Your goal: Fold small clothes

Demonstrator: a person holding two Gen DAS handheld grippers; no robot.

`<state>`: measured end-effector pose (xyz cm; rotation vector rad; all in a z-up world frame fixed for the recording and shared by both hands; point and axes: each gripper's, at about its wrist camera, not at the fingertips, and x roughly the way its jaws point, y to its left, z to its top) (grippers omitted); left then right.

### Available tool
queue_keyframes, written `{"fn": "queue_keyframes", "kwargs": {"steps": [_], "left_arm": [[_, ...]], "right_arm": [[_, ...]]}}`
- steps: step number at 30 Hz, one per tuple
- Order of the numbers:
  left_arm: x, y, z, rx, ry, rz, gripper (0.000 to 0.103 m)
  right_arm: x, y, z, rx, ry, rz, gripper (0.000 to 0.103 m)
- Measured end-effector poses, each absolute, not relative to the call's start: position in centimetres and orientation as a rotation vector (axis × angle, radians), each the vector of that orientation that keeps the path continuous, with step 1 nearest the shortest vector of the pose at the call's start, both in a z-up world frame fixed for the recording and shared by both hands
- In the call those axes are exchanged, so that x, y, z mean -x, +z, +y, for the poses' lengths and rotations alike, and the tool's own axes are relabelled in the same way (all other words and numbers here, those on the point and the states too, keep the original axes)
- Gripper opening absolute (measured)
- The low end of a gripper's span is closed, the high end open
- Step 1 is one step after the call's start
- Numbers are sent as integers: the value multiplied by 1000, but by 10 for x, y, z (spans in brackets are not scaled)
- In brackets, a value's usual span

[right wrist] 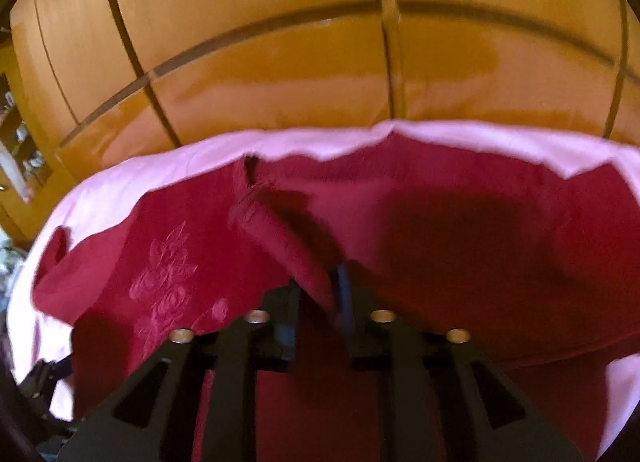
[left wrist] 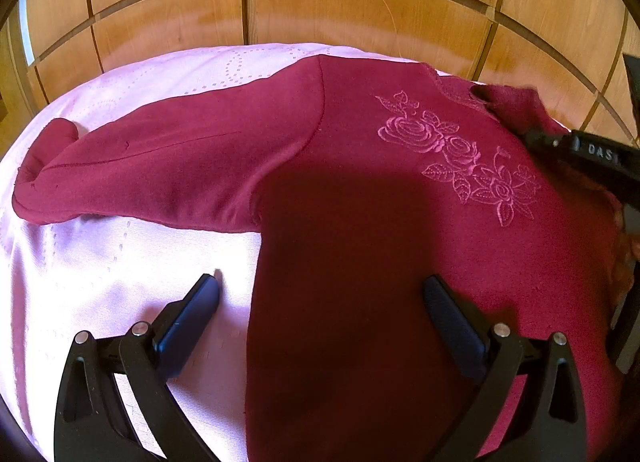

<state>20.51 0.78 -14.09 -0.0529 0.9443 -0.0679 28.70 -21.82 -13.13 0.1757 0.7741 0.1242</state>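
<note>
In my left wrist view, the dark red top [left wrist: 400, 230] lies spread flat on the pink bedspread [left wrist: 100, 262], front side up, with the rose embroidery [left wrist: 460, 154] showing on the chest. One sleeve [left wrist: 160, 166] stretches straight out to the left, its cuff curled near the bedspread's edge. My left hand-held gripper [left wrist: 320, 302] hangs over the lower body of the top with its jaws spread wide and nothing between them: one finger sits over the pink cloth, the other over the red fabric. I judge I am keeping it parked there, ready to pin or take the hem once the other side is folded in. At the right edge, my right hand-held gripper [left wrist: 580, 154] reaches in near the neckline.

In my right wrist view, which is blurred, the right hand-held gripper [right wrist: 320, 294] has its jaws fairly close together with the other sleeve [right wrist: 280, 242] rising up between them. I cannot tell whether the pads are pressing on it or it is only lying between them. The sleeve is bunched and lifted across the body, which looks to me like the first fold, bringing it in over the chest. The embroidery [right wrist: 168, 274] sits to the left of it.

The surface is a soft bed, so the fabric may drag and wrinkle. Behind stands a wall of glossy wooden wardrobe doors [left wrist: 360, 2], catching warm light.
</note>
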Motion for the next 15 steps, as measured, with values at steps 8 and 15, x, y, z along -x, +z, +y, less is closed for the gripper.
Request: {"fn": "queue_keyframes", "kwargs": {"steps": [8, 15], "left_arm": [[-208, -124, 12, 97, -96, 973, 98], [-226, -60, -21, 219, -216, 841, 90]], "right_arm": [[-212, -104, -258, -222, 68, 660, 70], [-179, -139, -349, -521, -113, 651, 70]]}}
